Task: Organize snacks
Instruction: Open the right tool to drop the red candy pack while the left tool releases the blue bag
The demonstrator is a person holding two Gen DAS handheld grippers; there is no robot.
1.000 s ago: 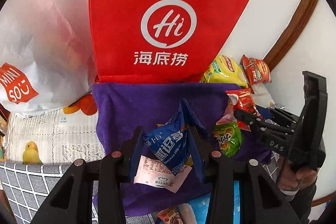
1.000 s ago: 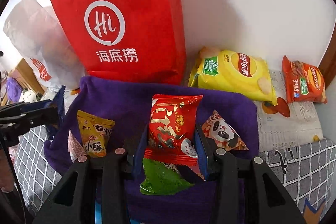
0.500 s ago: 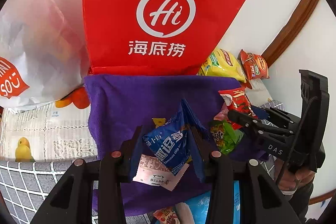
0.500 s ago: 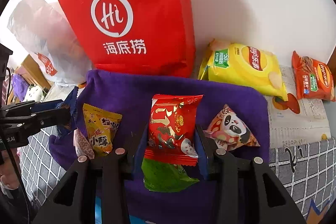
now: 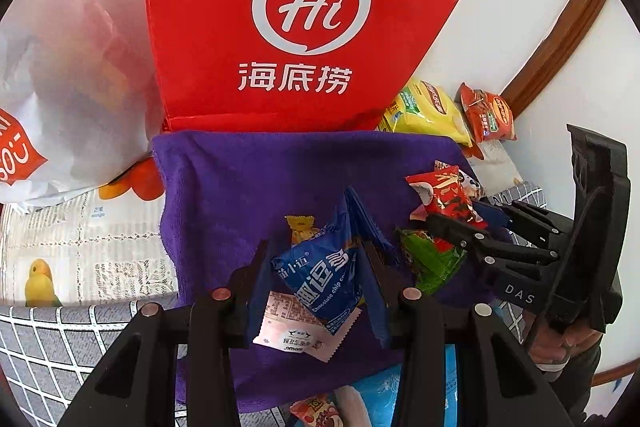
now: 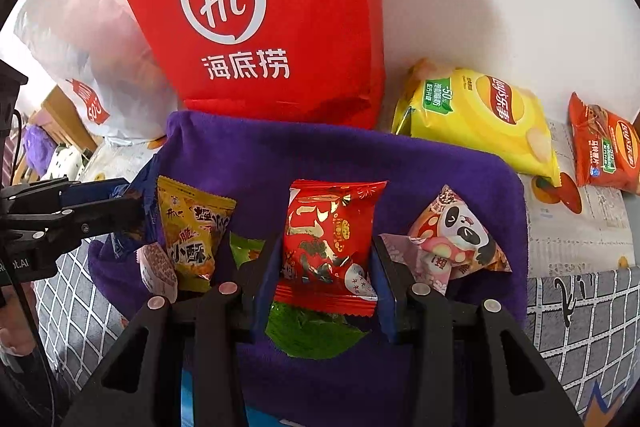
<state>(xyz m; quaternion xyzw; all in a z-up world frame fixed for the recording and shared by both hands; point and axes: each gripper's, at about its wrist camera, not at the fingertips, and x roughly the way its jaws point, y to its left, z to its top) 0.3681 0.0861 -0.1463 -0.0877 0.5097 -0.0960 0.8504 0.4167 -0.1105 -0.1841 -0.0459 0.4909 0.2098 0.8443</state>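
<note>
My left gripper (image 5: 316, 259) is shut on a blue snack packet (image 5: 320, 279), held above the purple cloth (image 5: 248, 179). A pink-white packet (image 5: 296, 335) hangs under it. My right gripper (image 6: 326, 251) is shut on a red snack packet (image 6: 330, 239), with a green packet (image 6: 308, 331) below it. The right gripper also shows in the left wrist view (image 5: 452, 227). The left gripper shows at the left edge of the right wrist view (image 6: 132, 207). A yellow packet (image 6: 196, 223) and a panda packet (image 6: 460, 239) lie on the cloth.
A tall red Hi bag (image 6: 272, 19) stands against the wall behind the cloth. A white plastic bag (image 5: 60, 75) is to its left. A yellow chip bag (image 6: 480, 115) and an orange chip bag (image 6: 604, 143) lie at the right. Checkered cloth (image 6: 580, 323) covers the front.
Both grippers have moved closer toward the red bag, each still holding its packet. The cloth and loose packets have not moved.
</note>
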